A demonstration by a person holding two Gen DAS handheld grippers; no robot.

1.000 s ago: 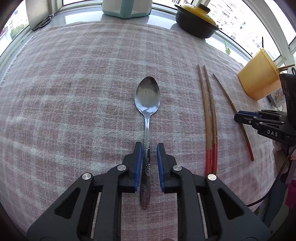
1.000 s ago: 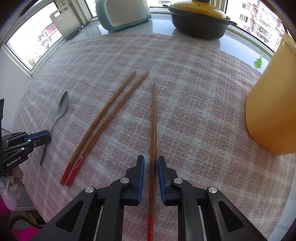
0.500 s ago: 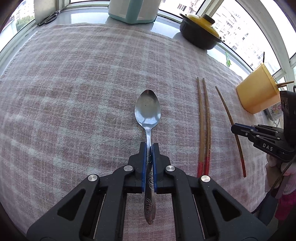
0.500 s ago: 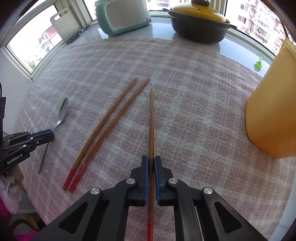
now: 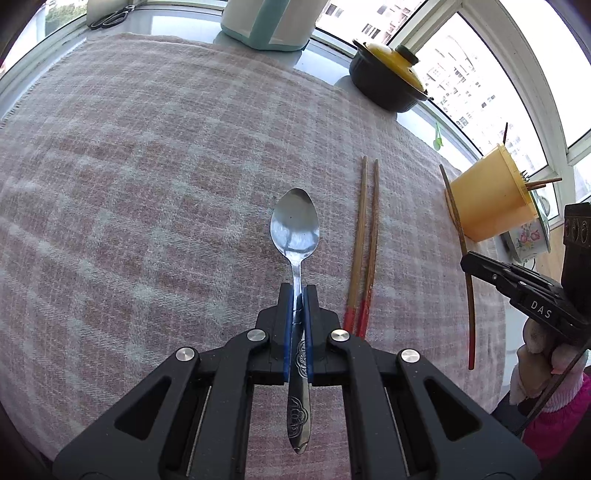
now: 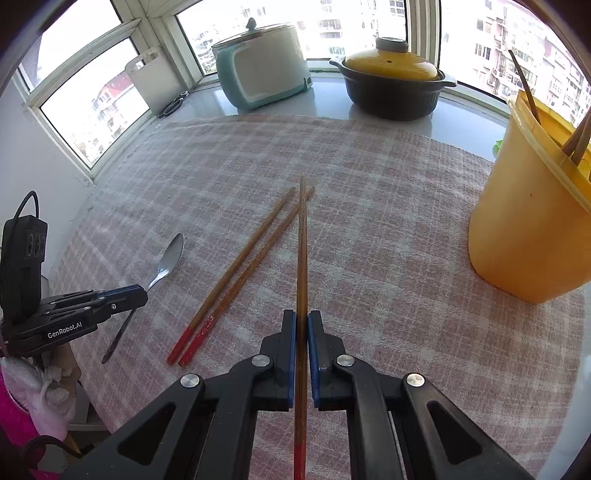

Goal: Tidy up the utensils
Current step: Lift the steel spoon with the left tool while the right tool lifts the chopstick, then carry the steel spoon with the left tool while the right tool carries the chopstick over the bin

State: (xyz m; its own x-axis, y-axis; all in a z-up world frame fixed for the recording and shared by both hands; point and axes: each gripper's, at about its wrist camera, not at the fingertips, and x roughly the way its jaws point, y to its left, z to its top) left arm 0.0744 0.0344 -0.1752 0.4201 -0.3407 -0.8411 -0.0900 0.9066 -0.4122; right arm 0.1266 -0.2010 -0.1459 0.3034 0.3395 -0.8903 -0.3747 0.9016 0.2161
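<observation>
My left gripper (image 5: 297,291) is shut on the handle of a metal spoon (image 5: 295,225) and holds it above the checked cloth; it also shows in the right wrist view (image 6: 136,291) with the spoon (image 6: 170,254). My right gripper (image 6: 302,317) is shut on a single red-tipped wooden chopstick (image 6: 302,240), lifted off the cloth; it shows at the right of the left wrist view (image 5: 466,262) with the chopstick (image 5: 458,229). Two more red-tipped chopsticks (image 6: 240,273) lie side by side on the cloth (image 5: 364,236). A yellow utensil holder (image 6: 532,221) with several chopsticks in it stands at the right (image 5: 487,195).
A black pot with a yellow lid (image 6: 391,81), a teal and white cooker (image 6: 262,70), a white cutting board (image 6: 151,85) and scissors (image 5: 110,18) stand along the window ledge. The checked cloth (image 6: 369,184) covers the table. A black box with a cable (image 6: 22,266) is at the left.
Both grippers closed, the left on the spoon's handle and the right on the single chopstick, and both have lifted them off the cloth. The right view has tilted up.
</observation>
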